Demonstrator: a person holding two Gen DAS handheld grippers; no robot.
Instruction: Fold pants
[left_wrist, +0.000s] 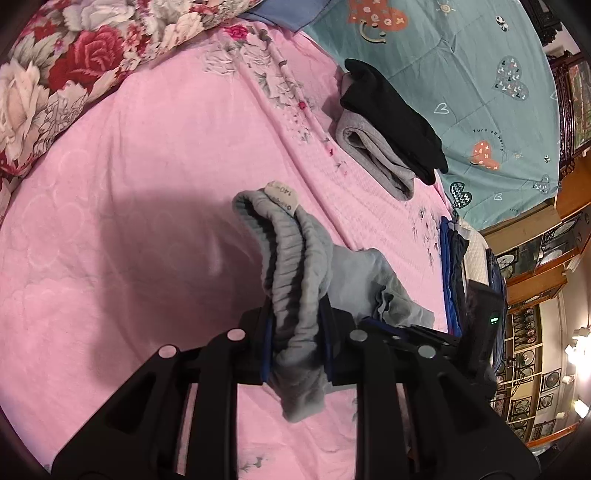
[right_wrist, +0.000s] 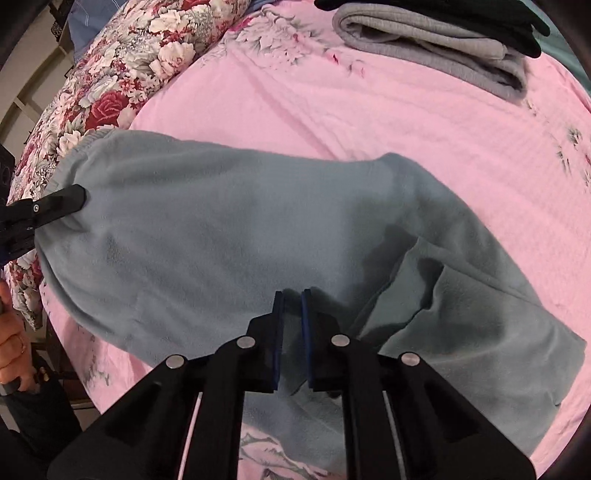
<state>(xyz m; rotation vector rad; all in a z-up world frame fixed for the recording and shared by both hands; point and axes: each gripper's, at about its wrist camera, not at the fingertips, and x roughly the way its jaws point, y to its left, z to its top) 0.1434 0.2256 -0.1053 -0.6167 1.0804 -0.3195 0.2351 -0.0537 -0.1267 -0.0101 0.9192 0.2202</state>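
We pinch the grey-blue fleece pants at waistband with left gripper, right gripper clamping mid-fabric, to stretch them flat for folding.

Both wrist cams sit close above the pink bed, looking down along their fingers (fisheye), and share the folded grey-and-black stack far across.
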